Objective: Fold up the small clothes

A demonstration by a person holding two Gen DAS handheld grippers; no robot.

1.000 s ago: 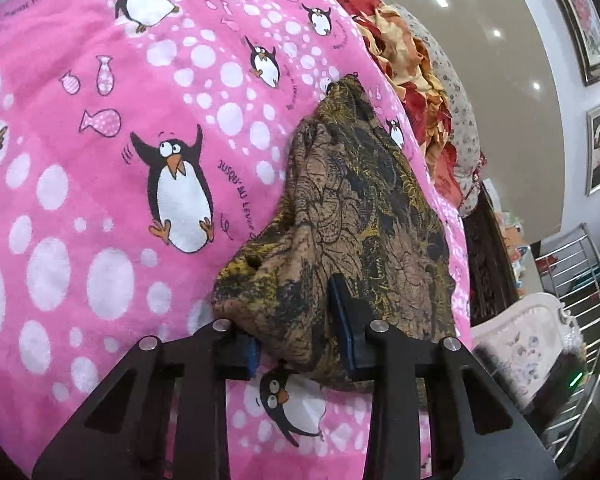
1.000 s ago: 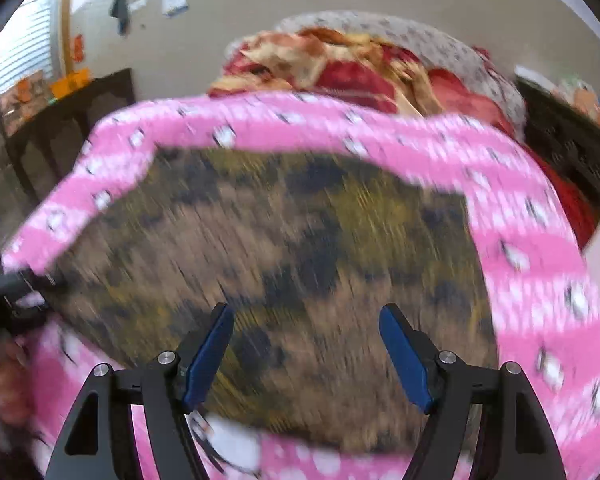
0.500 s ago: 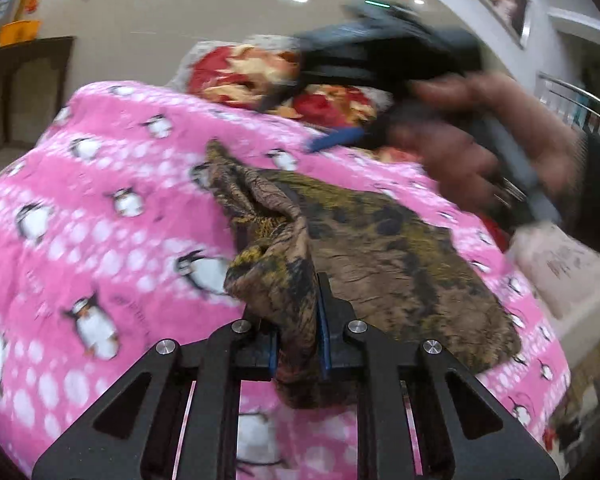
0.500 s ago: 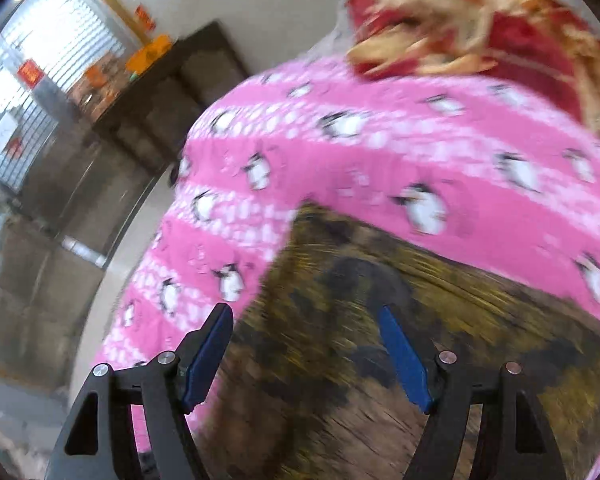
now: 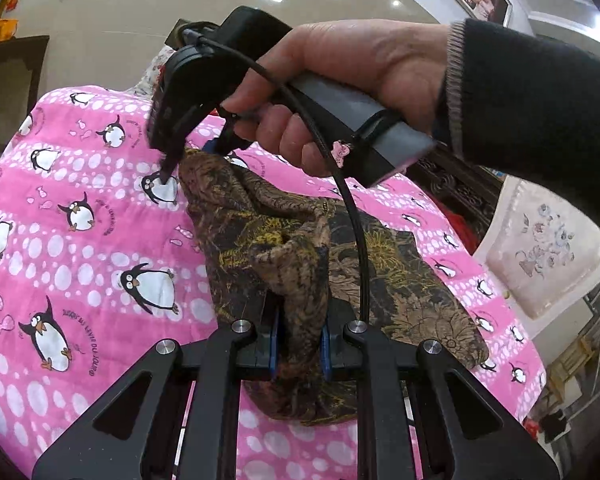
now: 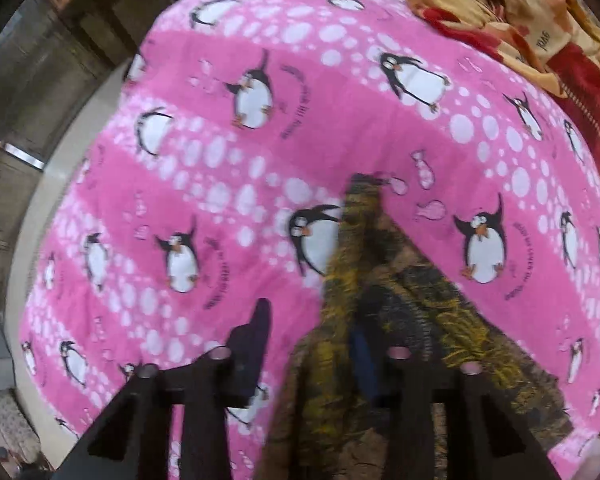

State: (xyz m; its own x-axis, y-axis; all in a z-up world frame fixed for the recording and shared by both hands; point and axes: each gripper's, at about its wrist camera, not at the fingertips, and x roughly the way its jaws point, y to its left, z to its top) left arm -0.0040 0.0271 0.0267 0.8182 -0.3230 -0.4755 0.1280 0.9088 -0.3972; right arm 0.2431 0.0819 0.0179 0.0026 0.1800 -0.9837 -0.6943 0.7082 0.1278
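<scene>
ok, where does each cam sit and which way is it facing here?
Left wrist: on the left gripper, looking along its fingers at the brown garment it pinches; right hand and right gripper beyond.
Right wrist: on the right gripper, looking down at the garment's corner.
Shared: garment, pink penguin blanket.

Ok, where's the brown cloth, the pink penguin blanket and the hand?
cloth (image 5: pixel 400 280), left wrist view, flat part.
blanket (image 5: pixel 80 264), left wrist view, bare patch left of the cloth.
hand (image 5: pixel 352 68), left wrist view, its back.

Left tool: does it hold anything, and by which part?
Yes: the left tool is shut on the brown patterned garment, gripping a bunched fold at its near edge.
</scene>
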